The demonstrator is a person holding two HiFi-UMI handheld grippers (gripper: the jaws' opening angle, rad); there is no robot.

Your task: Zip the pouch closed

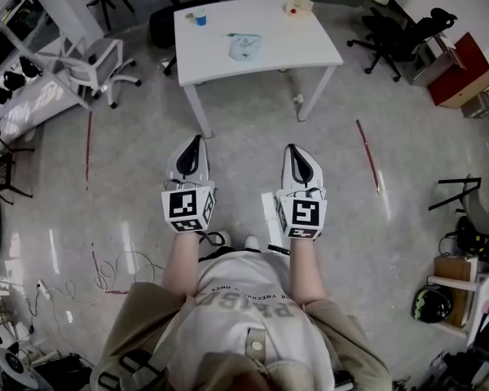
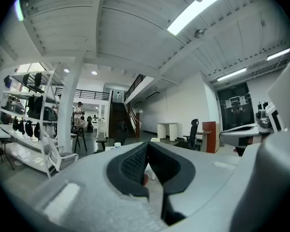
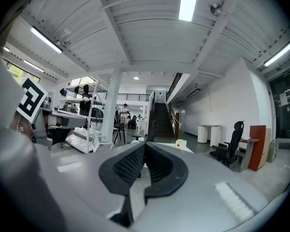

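Note:
In the head view, a pale blue pouch (image 1: 244, 46) lies flat near the middle of a white table (image 1: 310, 51), far ahead of me. I stand back from the table with both grippers held level at waist height, pointing toward it. My left gripper (image 1: 194, 140) is shut with nothing between its jaws. My right gripper (image 1: 292, 148) is also shut and empty. In the left gripper view the black pads (image 2: 135, 164) meet at the tip of the left gripper (image 2: 146, 146). The right gripper view shows the right gripper (image 3: 145, 146) closed the same way. Neither gripper view shows the pouch.
A blue cup (image 1: 200, 19) and a small box (image 1: 297, 6) stand at the table's far edge. Black office chairs (image 1: 395, 35) and a red cabinet (image 1: 460, 72) are at the right. A white chair (image 1: 98, 68) is at the left. Cables (image 1: 106, 271) lie on the floor.

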